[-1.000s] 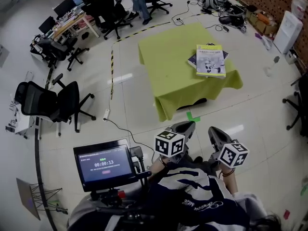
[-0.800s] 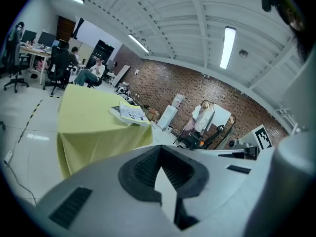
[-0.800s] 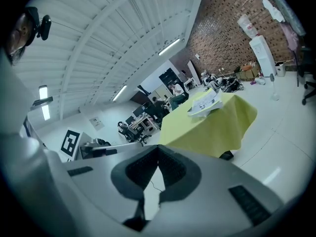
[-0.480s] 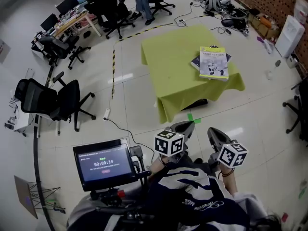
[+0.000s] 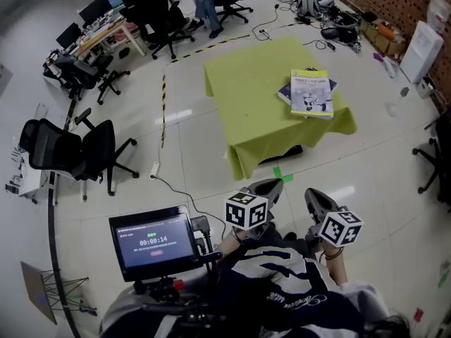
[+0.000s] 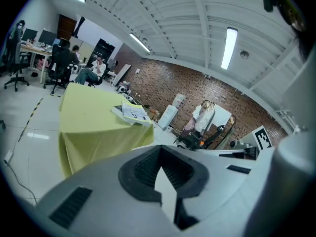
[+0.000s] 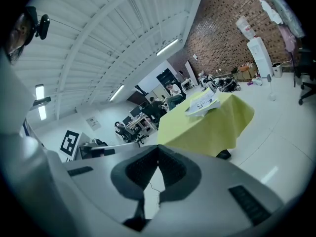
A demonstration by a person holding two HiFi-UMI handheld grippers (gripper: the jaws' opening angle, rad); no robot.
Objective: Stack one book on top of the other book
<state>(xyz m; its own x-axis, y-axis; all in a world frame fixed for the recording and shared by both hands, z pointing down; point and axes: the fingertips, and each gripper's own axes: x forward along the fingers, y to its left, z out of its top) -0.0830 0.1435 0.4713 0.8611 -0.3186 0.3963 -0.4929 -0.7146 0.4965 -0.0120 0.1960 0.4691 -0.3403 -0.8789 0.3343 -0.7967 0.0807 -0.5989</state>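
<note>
Far beyond the clenched, empty left gripper [image 6: 159, 168] and right gripper [image 7: 157, 172], the top book [image 5: 312, 94] is stacked. It is judged stiff and slick; an edge is best pinched.

Yellow-covered book [image 5: 311, 94] atop darker book [image 5: 284, 94]

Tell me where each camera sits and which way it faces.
Head view: on the person's head, looking down at the table; shows left gripper, right gripper, torso.
Left gripper view: on the left gripper, looking along its shut jaws toward the table.
Right gripper view: on the right gripper, looking along its shut jaws toward the table.
Shared: all show the stacked books.
</note>
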